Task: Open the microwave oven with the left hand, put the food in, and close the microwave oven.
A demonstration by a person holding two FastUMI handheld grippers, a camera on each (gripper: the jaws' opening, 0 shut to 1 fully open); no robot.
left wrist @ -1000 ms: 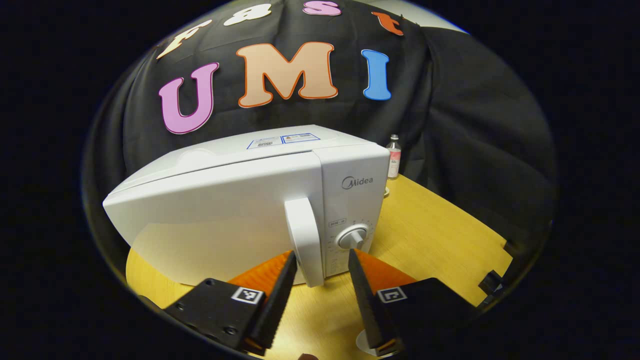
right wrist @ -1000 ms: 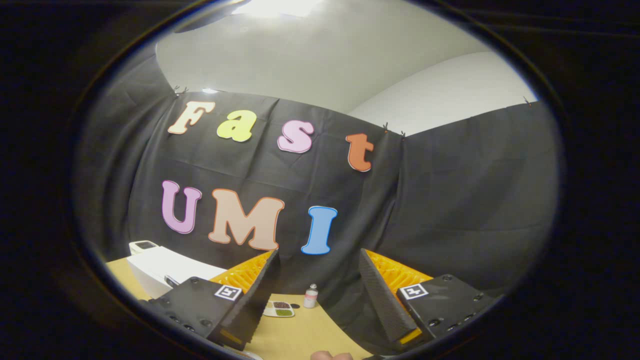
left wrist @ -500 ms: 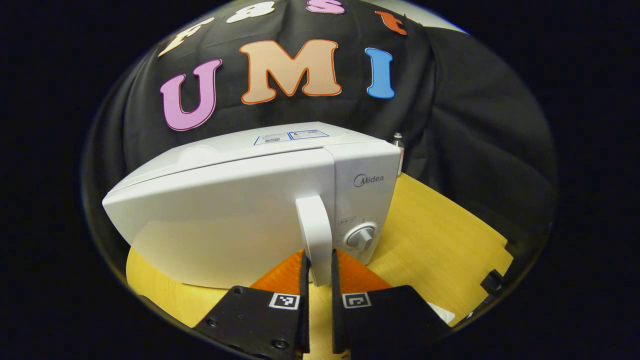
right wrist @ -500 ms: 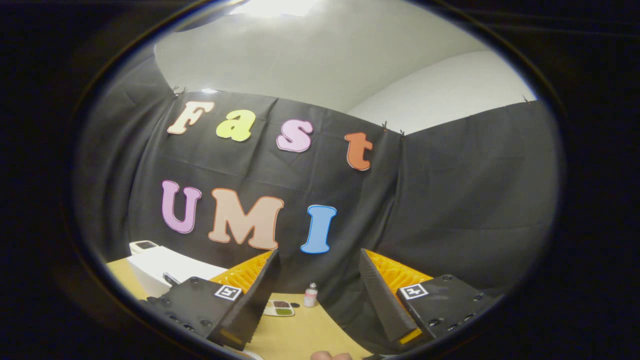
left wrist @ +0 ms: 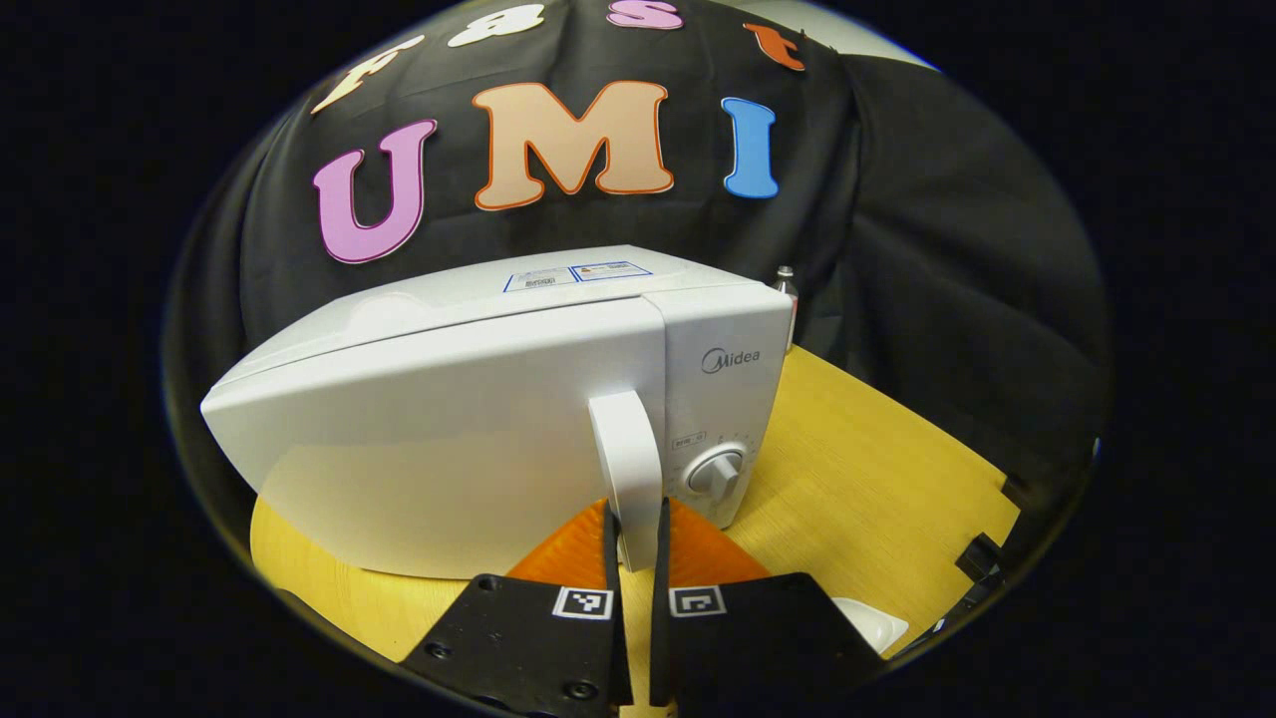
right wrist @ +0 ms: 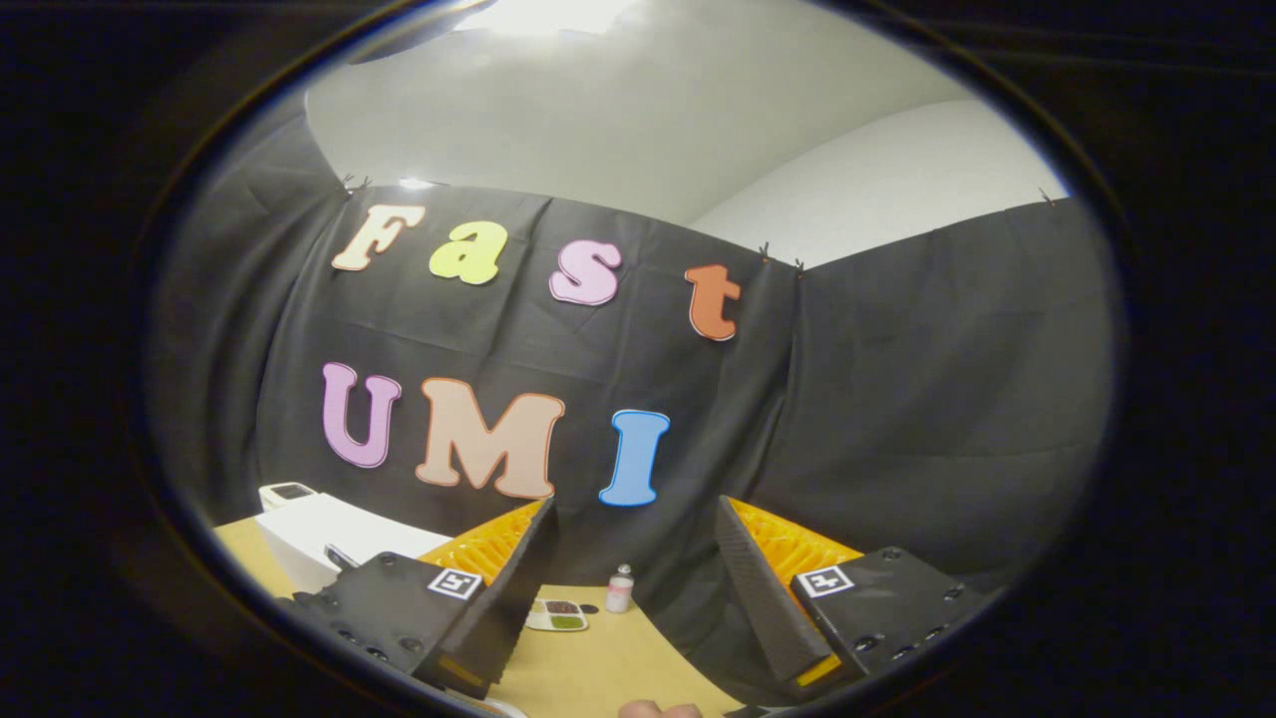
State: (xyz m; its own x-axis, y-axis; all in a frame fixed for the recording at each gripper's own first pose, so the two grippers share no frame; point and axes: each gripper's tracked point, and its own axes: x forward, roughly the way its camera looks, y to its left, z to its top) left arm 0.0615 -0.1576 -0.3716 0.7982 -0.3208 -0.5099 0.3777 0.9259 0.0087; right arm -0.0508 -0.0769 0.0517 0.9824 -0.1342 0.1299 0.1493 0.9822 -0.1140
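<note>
Black cloth walled the booth behind a yellow wooden table [left wrist: 877, 469] on which a white microwave oven [left wrist: 478, 399] stood with its door shut. In the left gripper view, the left gripper [left wrist: 633, 538] was clenched on the door's upright white handle [left wrist: 626, 469], one finger pressed against each side of its lower end, so the handle rose straight ahead from between the jaws. Just right of the jaws sat the oven's round knob [left wrist: 716, 471], and farther beyond on that side a small bottle [left wrist: 788, 289] peeked out behind the oven's corner. In the right gripper view, the right gripper [right wrist: 633, 568] hung above the table with its jaws spread wide and nothing between them. Ahead and low between those jaws lay a small tray of food [right wrist: 558, 615] with the bottle just beside it, and the oven sat well off to the left of the jaws.
</note>
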